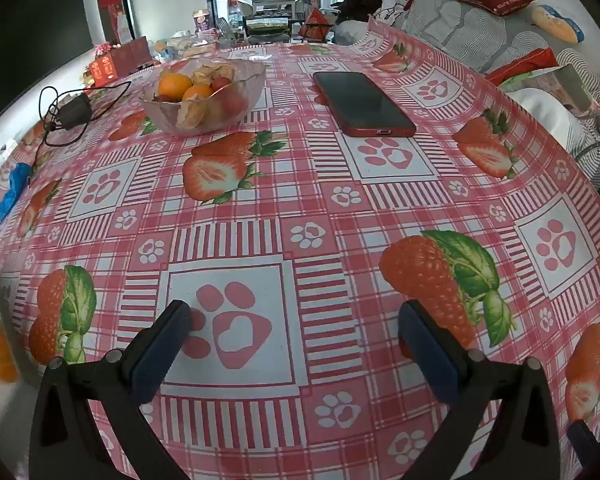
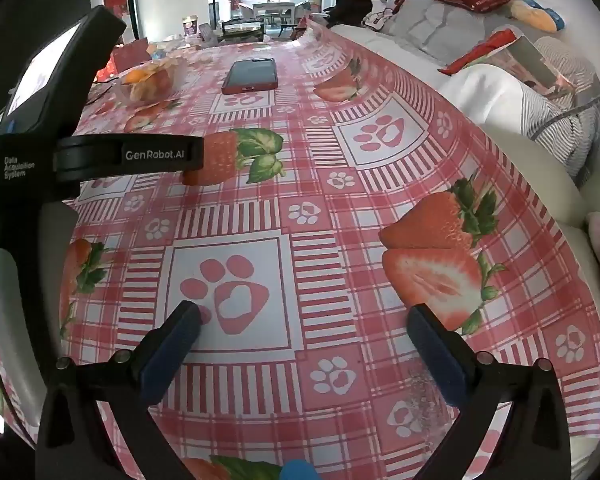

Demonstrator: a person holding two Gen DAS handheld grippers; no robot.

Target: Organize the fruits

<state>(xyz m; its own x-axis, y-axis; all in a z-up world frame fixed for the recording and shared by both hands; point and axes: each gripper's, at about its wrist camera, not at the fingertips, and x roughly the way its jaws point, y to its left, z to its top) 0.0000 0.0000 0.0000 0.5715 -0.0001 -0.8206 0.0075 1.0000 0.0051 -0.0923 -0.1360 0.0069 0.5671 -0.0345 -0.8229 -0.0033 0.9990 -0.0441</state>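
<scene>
Table [image 1: 300,208], covered in a pink check cloth printed with strawberries and paw prints, fills both views. A sofa [image 1: 480,28] heaped with cushions runs along its right edge.

Glass bowl [image 1: 204,96] sits at the far left of the table. It holds the fruits [image 1: 188,90]: at least 2 oranges, some small red fruit, and pale papery husked ones. In the right wrist view the bowl is small and partly cut off by the left device's body, so its contents are unclear there.

Phone [image 1: 362,104], red case and dark screen, lies flat to the right of the bowl, well apart from it. Black charger and cable [image 1: 74,114] lie left of the bowl, near the table edge. A blue object [image 1: 14,190] lies nearer, on the left edge. An orange blur at the bottom-left corner of the left wrist view may be loose fruit; cannot tell.

Left gripper [image 1: 296,322]: jaws spread fully wide, nothing between them, hovering over bare cloth on the near side. Right gripper [image 2: 304,326]: same, fully spread and empty.

Judgement: start of the task, no fruit yet approached. Next move calls for a long reach forward and left to the bowl, and lining 1 gripper over a single fruit. The round oranges look easiest to pinch; the husked ones look fragile.
</scene>
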